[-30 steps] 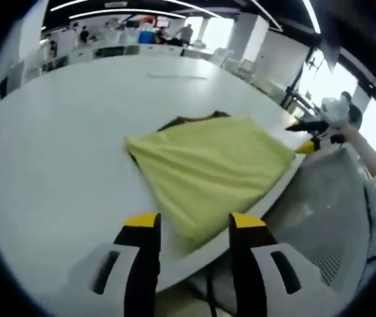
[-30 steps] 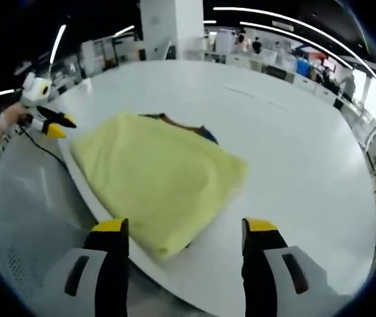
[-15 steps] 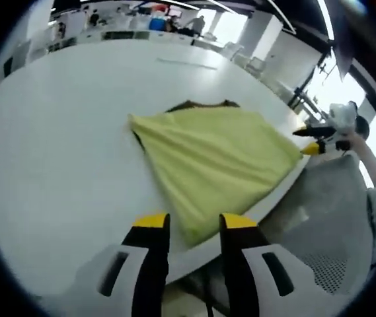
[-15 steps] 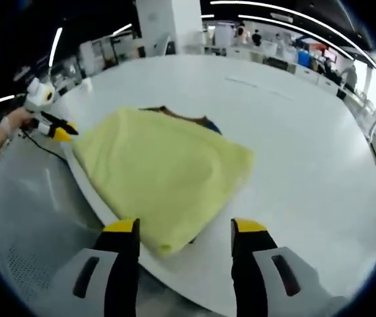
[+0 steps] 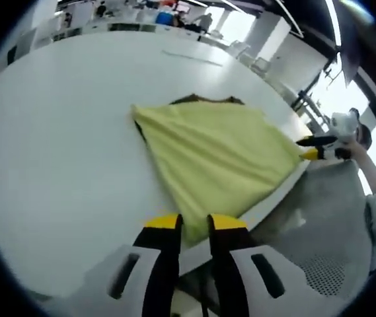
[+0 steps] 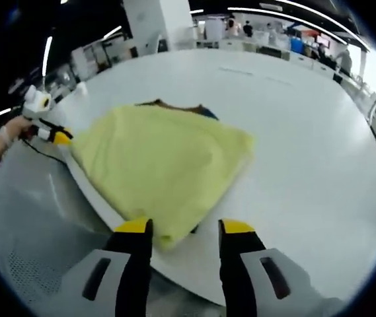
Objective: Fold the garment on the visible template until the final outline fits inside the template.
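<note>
A wide white counter [image 5: 55, 145] carries the folded yellow garment [image 5: 217, 155] near its curved edge, with a dark template [image 6: 168, 105] peeking out along the far side. A grey mesh chair [image 6: 36, 224] sits just beside that edge. The left tongs [image 5: 193, 223] hover at the garment's near corner, jaws narrowed to a slim gap (whether cloth sits between them I cannot tell). The right tongs [image 6: 184, 228] stand released, a corner lying between the 2 jaws.
</note>
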`<control>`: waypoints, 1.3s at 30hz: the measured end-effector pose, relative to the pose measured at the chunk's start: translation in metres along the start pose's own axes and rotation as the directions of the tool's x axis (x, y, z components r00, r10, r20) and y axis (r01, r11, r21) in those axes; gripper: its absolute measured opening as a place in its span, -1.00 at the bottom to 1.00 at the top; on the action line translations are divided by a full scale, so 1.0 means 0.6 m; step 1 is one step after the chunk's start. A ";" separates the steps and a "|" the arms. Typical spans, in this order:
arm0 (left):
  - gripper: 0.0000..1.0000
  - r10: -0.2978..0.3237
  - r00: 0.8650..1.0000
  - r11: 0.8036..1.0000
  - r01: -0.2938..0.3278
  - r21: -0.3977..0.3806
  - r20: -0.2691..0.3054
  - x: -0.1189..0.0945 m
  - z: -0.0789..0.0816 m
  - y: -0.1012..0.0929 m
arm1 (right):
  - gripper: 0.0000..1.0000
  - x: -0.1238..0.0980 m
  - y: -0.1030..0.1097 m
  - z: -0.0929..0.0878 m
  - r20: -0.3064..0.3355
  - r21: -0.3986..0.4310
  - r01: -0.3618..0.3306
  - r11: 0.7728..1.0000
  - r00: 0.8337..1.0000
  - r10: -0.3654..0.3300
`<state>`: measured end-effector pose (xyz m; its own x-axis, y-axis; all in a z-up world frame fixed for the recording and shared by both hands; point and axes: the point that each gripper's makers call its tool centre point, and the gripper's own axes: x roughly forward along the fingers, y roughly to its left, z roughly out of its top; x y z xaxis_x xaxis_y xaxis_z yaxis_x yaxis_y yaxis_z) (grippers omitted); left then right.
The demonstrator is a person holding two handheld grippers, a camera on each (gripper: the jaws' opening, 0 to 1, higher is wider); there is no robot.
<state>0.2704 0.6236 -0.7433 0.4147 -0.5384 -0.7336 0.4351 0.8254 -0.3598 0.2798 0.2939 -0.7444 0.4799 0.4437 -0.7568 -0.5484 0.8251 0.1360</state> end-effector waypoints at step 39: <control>-1.00 0.000 1.000 0.998 0.001 -0.063 0.005 -0.004 -0.004 0.001 | -0.81 -0.025 0.034 0.023 0.066 0.044 -0.134 0.990 0.989 0.131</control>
<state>0.2679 0.6259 -0.7431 0.4182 -0.5394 -0.7309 0.3843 0.8341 -0.3956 0.2709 0.3085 -0.7214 0.4482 0.5697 -0.6889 -0.5770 0.7730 0.2638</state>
